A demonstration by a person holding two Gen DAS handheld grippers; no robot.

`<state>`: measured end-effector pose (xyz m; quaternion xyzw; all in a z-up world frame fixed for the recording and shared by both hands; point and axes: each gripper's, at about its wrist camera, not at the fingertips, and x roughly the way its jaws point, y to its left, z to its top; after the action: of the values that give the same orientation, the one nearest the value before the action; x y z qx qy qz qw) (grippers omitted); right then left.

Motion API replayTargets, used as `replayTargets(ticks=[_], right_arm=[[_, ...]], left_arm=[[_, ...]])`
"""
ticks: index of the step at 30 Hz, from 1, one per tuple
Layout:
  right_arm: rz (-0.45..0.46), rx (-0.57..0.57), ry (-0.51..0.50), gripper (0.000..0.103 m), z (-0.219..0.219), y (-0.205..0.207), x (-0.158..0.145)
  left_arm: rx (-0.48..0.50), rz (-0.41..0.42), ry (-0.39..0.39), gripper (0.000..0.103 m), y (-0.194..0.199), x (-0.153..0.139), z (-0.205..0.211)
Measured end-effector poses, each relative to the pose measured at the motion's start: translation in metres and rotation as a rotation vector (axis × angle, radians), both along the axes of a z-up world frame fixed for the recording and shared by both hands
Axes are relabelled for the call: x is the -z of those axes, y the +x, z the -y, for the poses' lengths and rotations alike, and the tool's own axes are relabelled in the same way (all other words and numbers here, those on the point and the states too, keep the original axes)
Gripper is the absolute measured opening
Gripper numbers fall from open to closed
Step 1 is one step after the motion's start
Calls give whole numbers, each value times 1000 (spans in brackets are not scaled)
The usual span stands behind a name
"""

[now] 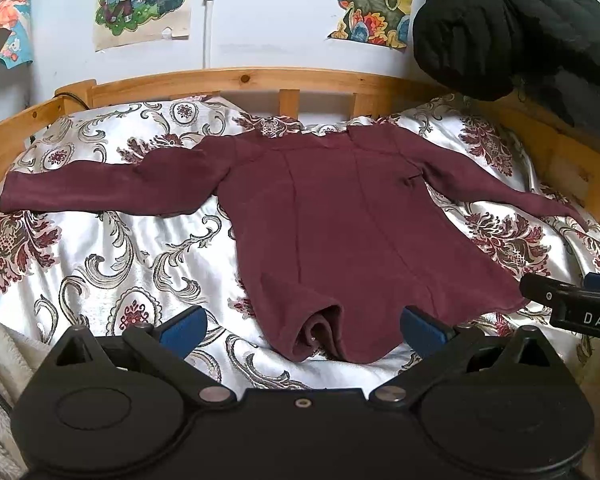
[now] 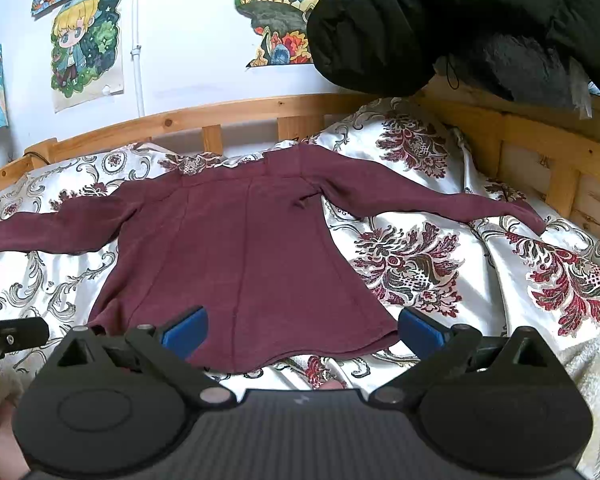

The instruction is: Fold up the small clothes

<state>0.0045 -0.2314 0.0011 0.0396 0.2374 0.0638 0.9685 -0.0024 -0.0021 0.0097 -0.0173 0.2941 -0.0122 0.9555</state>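
A: Where is the garment seen relative to the left gripper (image 1: 303, 328)?

B: A maroon long-sleeved top (image 1: 340, 216) is spread flat on the floral bedspread (image 1: 112, 264), directly ahead of the gripper, with its neckline toward the wooden bed rail (image 1: 236, 80). The 2 sleeves are stretched out to either side. The near hem is bunched into a small roll (image 1: 320, 332) that lies between the 2 blue finger pads (image 1: 182, 330), though contact cannot be confirmed.

A: How are the jaws set?

B: The left gripper's fingers are held wide apart, and nothing is clamped. The right gripper (image 2: 303, 330) is also spread wide and empty; the hem's right part (image 2: 284, 344) is seen between and just ahead of its pads (image 2: 422, 330).

A: Is either gripper seen from the other camera?

B: Yes. In the left view the right gripper's tip appears at the right edge, beside the hem corner. In the right view a black tip is seen at the left edge.

A: Anything else ahead?

B: A black quilted jacket (image 2: 440, 20) is draped over the frame, up and to the right, and 3 cartoon posters (image 1: 140, 0) are seen on the wall beyond
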Motion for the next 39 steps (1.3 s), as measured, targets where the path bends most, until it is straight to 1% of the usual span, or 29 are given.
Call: replayTargets(ticks=[23,39], right_arm=[[-6,-2,6,103,3,0,3],[-4,-6,6,103,1,3,0]], left_arm=[[-2,-3,2,102,0,3,-1],[-3,-4,2,102,0,3,-1]])
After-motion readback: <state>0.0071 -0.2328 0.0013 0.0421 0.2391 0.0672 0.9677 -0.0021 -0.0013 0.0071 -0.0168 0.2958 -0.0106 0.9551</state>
